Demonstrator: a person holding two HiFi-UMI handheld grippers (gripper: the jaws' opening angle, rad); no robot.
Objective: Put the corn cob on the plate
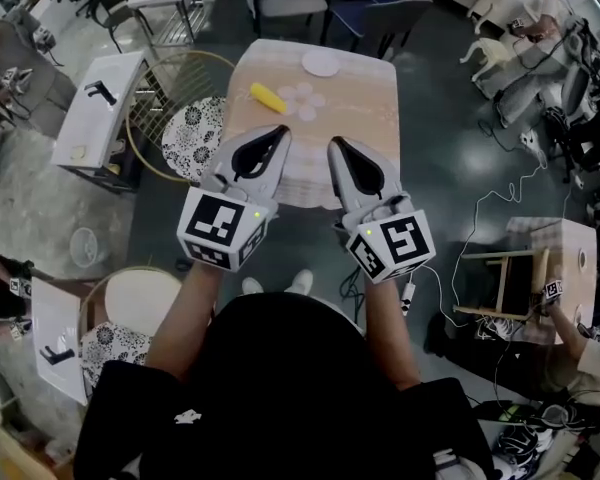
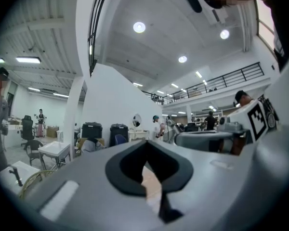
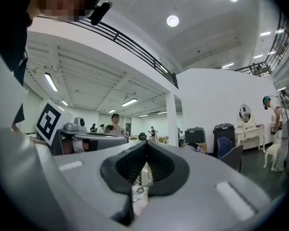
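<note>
1. I see the corn cob (image 1: 269, 98), yellow, lying flat and slanted on the worktop (image 1: 365, 118), left of centre.
2. The plate (image 1: 320, 63), white and round, sits near the far edge, apart from the cob.

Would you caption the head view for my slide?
Left gripper and right gripper, shut and empty, facing table with corn and plate.

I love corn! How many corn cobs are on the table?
1. The corn cob lies on the table, left of the flower-shaped mat, nearer than the plate. The near edge is partly hidden.
</note>
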